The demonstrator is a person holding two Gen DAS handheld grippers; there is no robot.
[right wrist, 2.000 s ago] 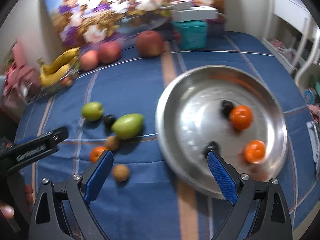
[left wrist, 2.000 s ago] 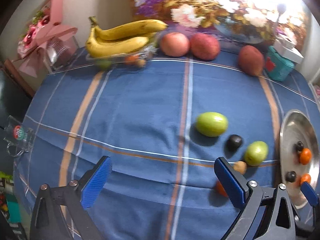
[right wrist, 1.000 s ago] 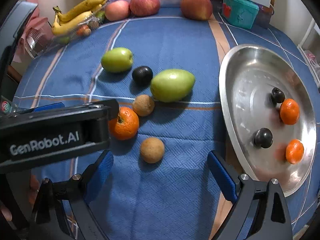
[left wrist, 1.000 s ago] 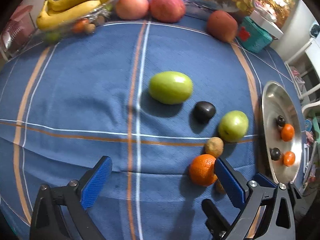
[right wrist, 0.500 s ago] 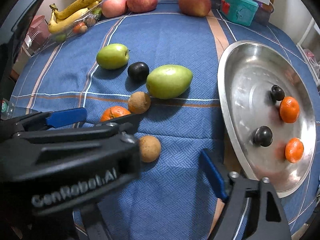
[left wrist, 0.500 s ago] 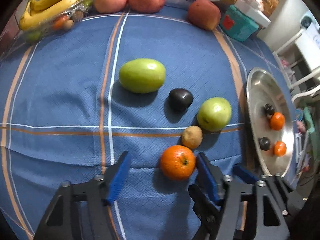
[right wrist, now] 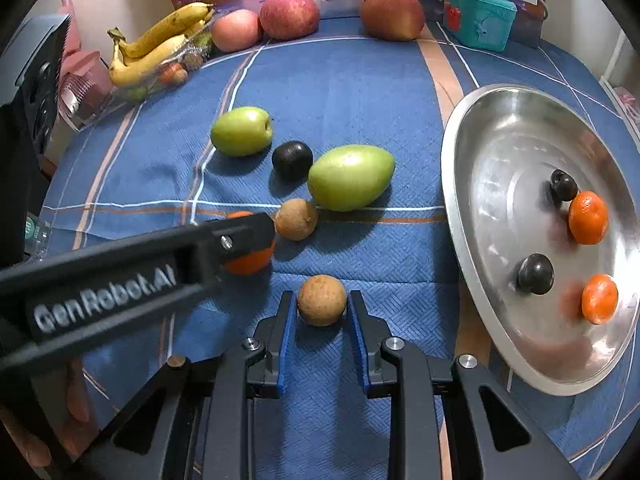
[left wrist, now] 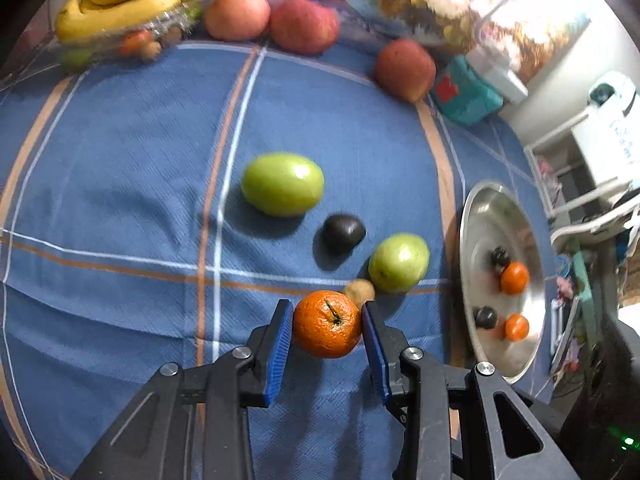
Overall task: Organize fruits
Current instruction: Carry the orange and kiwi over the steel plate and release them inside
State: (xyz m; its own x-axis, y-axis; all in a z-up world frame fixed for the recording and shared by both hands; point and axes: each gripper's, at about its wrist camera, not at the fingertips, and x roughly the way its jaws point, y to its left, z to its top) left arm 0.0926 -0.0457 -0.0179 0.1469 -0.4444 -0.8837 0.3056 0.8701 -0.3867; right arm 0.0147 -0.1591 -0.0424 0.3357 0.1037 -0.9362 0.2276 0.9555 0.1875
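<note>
My left gripper (left wrist: 327, 332) is shut on an orange tangerine (left wrist: 327, 329) on the blue checked cloth; the right wrist view shows this gripper's finger (right wrist: 236, 236) over the tangerine (right wrist: 252, 262). My right gripper (right wrist: 321, 312) is shut on a small brown round fruit (right wrist: 321, 300). A second brown fruit (right wrist: 296, 219), a large green fruit (right wrist: 351, 182), a dark plum (right wrist: 292, 159) and a green apple (right wrist: 241, 131) lie beyond. The steel plate (right wrist: 492, 128) on the right holds two tangerines and two dark plums.
Bananas (right wrist: 160, 50) on a clear tray, three red apples (right wrist: 289, 16) and a teal box (right wrist: 478, 19) line the table's far edge. A flower picture stands behind them. White shelving (left wrist: 600, 128) stands beyond the table's right side.
Both grippers moved down and forward onto the cloth and closed: the left around the tangerine, the right around the near brown fruit. The loose fruits have not moved.
</note>
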